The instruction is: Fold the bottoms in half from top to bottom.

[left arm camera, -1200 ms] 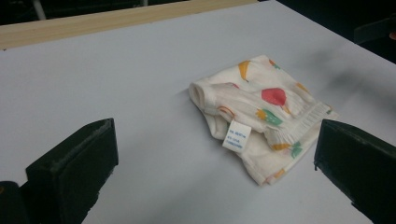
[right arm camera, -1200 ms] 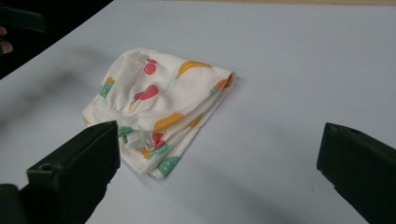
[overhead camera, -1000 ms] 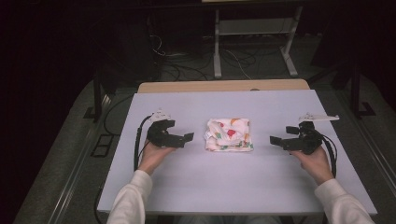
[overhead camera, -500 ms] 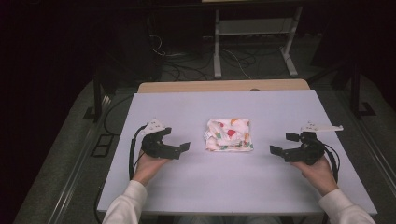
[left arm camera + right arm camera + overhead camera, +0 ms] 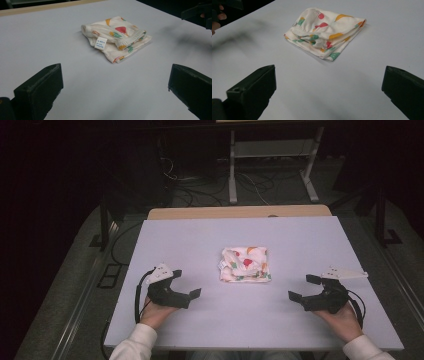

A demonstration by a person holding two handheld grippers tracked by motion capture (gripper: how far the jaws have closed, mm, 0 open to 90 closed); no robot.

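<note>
Item under work: one folded cloth (image 5: 245,264), white with coloured print, lying flat near the centre of the tabletop (image 5: 300,240). It is folded into a compact square; a small white label (image 5: 100,42) shows on one edge in the left gripper view. Folds appear neat, with the layers stacked and no loose corner spread out.

Left tongs (image 5: 186,285): at about 8 o'clock from the cloth, well apart from it, jaws wide, nothing held. Right tongs (image 5: 304,288): at about 4 o'clock from the cloth, also well apart, jaws wide, nothing held. Both point inward toward the cloth.

Assessment: the folding looks complete or close to it, since the cloth sits squared and neither set of tongs touches it. What may remain is a final tidy or moving the cloth aside; the frames do not settle which.

Containers: none seen on the tabletop; the cloth rests directly on the bare surface.
</note>
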